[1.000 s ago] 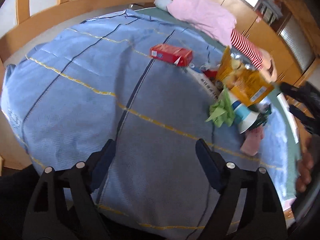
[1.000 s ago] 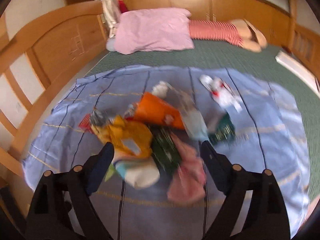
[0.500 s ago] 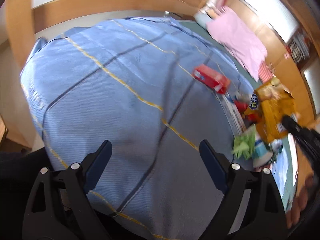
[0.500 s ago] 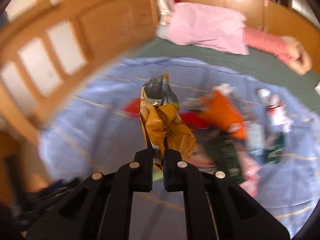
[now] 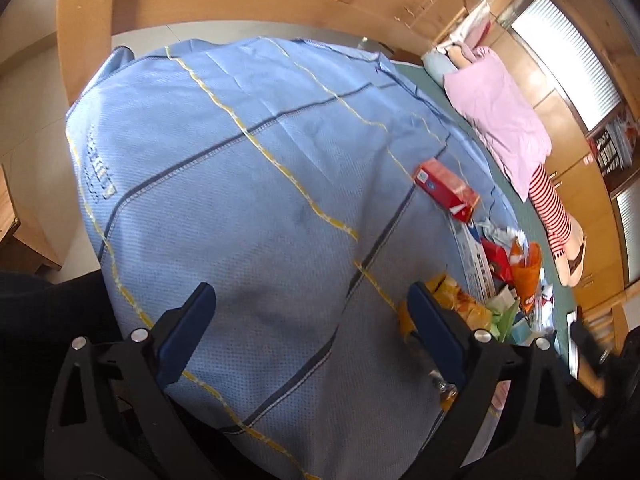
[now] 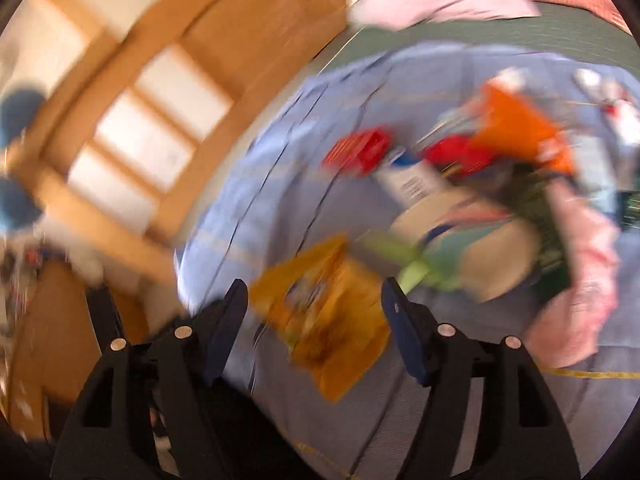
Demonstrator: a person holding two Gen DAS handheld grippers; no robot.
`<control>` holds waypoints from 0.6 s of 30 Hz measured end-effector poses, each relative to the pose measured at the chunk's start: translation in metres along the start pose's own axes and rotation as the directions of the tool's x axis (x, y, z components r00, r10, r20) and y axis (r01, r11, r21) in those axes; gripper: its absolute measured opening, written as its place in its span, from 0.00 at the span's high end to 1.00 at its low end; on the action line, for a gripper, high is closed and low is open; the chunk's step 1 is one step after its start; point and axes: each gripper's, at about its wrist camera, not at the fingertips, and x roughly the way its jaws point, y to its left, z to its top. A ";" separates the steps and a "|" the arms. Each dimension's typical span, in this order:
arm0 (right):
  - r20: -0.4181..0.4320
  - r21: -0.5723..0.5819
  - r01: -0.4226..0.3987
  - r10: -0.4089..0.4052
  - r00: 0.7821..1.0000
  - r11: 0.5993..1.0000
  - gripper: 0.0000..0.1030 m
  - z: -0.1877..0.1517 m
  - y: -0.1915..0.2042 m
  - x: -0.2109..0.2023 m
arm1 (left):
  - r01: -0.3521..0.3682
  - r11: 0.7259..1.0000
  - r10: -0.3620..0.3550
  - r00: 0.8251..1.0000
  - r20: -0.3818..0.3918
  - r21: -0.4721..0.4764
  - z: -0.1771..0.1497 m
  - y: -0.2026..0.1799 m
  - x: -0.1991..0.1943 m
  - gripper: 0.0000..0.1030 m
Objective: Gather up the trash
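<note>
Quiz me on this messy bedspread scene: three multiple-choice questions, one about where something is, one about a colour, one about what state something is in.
1. Where is the yellow snack bag?
A. In front of the right gripper, between its open fingers
B. On the pink pillow
C. On the floor

2. What colour is the small box lying apart from the trash pile?
A. Green
B. Red
C. Black

3. What is between the left gripper's fingers?
A. A cup
B. A pillow
C. Only bare blue blanket

Answers: 1 A, the bag lies between the spread, opening jaws; 2 B, red carton on the blanket; 3 C, the jaws are wide and opening over cloth.
</note>
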 end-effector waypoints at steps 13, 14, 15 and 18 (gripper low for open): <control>-0.087 0.166 0.400 -0.391 0.916 0.901 0.28 0.025 -0.058 0.063 | 0.007 0.997 -0.004 0.999 -0.042 0.078 -0.008 -0.012 0.007 0.06; -0.084 0.185 0.385 -0.376 0.923 0.904 0.30 0.020 -0.061 0.067 | 0.008 0.997 -0.005 0.999 -0.045 0.078 -0.008 -0.012 0.007 0.06; -0.079 0.213 0.357 -0.348 0.934 0.910 0.36 0.018 -0.063 0.069 | 0.009 0.997 -0.005 0.999 -0.046 0.078 -0.009 -0.012 0.008 0.06; -0.047 0.193 0.327 -0.324 0.945 0.925 0.62 0.014 -0.060 0.061 | 0.013 0.997 -0.009 0.999 -0.048 0.077 -0.007 -0.010 0.008 0.06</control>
